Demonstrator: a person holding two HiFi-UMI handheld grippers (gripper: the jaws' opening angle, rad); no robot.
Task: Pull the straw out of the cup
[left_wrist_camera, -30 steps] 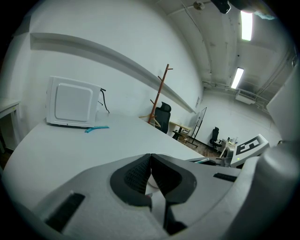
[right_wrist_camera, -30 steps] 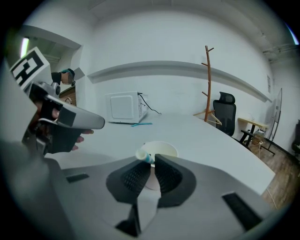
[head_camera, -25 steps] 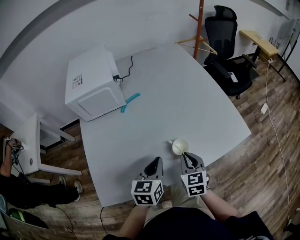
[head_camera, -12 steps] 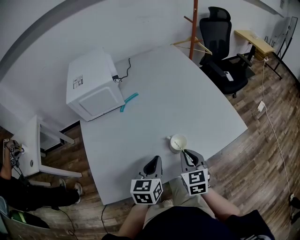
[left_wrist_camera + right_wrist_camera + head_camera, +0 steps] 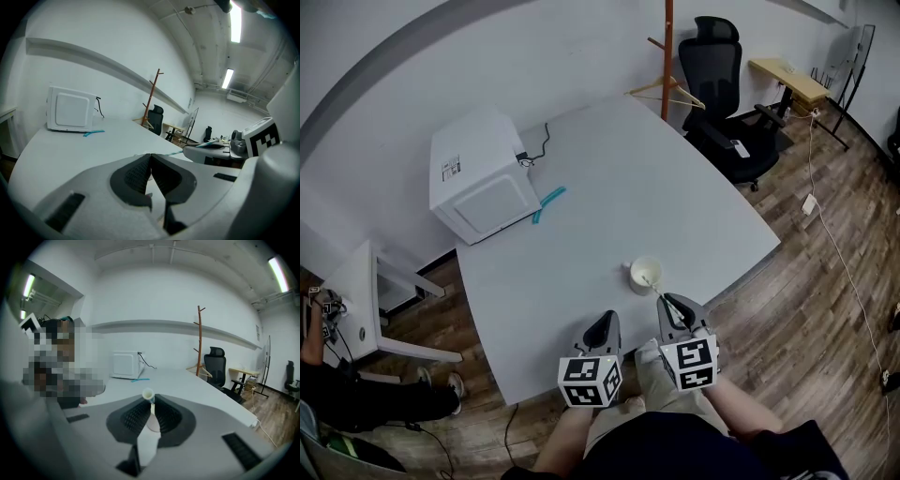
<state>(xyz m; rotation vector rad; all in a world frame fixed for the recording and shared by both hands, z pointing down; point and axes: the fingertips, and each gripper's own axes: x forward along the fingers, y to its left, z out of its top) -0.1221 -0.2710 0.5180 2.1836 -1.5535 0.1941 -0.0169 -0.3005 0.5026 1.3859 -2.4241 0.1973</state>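
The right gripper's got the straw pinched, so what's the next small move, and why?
Probably raise the right gripper gently up and away from the cup. Its jaws are shut on the straw, whose lower end seems to reach into the cup in the head view. The cup stands unheld; the left gripper is shut and empty.

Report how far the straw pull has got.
Done: the right gripper is shut on the straw, just below its top end. In hand: the straw slants up from the cup, lower end apparently still inside. Left: draw it fully clear. The left gripper is shut and empty.
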